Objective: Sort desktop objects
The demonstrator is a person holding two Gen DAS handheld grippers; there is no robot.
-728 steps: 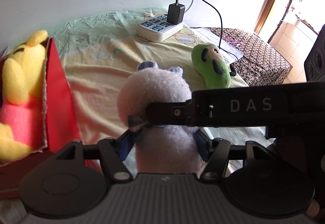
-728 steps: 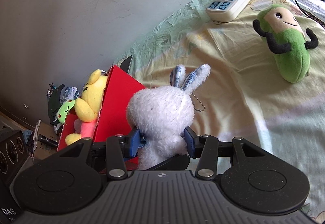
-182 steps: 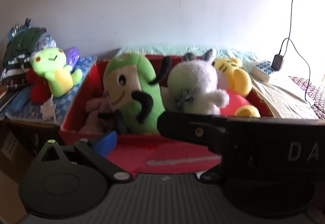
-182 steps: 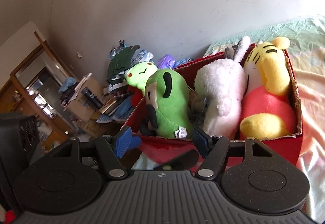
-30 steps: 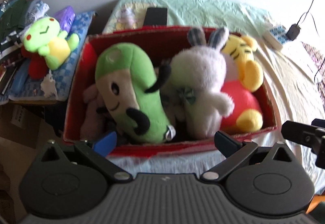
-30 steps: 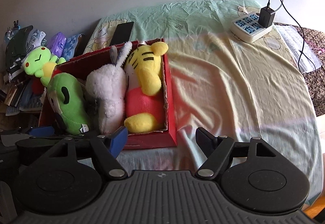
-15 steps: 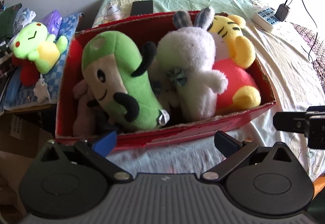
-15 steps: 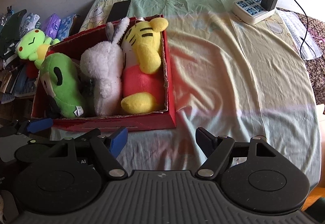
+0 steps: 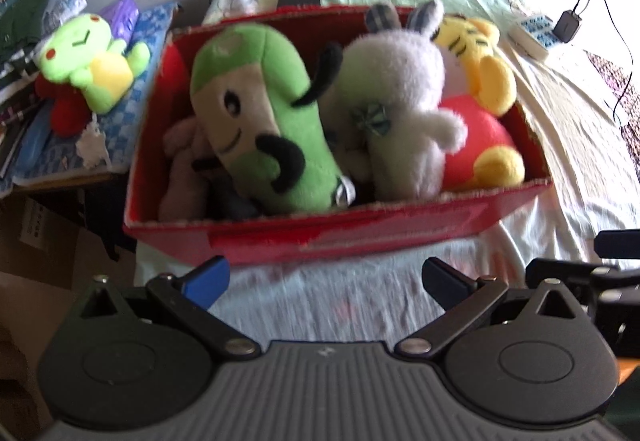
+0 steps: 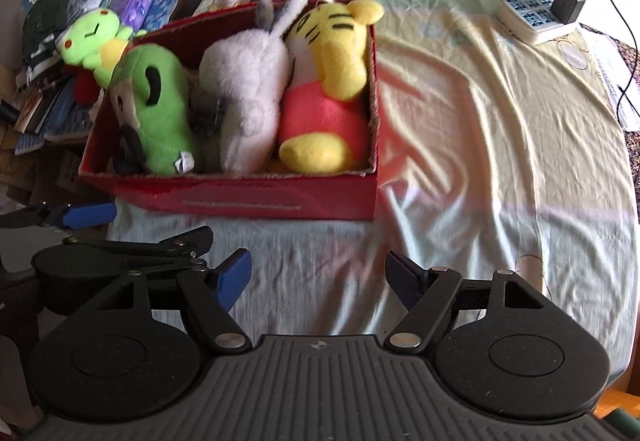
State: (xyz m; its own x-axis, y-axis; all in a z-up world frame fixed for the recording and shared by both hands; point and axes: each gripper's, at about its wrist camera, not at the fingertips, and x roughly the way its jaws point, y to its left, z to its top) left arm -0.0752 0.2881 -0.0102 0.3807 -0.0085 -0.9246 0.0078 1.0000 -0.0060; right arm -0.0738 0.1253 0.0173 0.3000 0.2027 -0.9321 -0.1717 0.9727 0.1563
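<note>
Wrinkled sheet (image 10: 460, 145) covering desk, white wall behind. Red box (image 10: 280, 201) sitting just ahead of both grippers, holding green toy (image 9: 260, 121), white bunny (image 9: 400, 113), yellow tiger (image 10: 332, 81). Left gripper (image 9: 324, 277) hanging open, holding nothing. Right gripper (image 10: 318, 277) hanging open, holding nothing. Danger: gripper dipping lower, catching sheet, dragging box off near edge.

1. Red box (image 10: 280, 201) — matt cardboard, frayed rim.
2. White rabbit plush (image 10: 248, 89) — fuzzy pile fabric.
3. Bedsheet (image 10: 480, 121) — thin wrinkled cloth.
4. Power strip (image 10: 532, 15) — smooth plastic.
</note>
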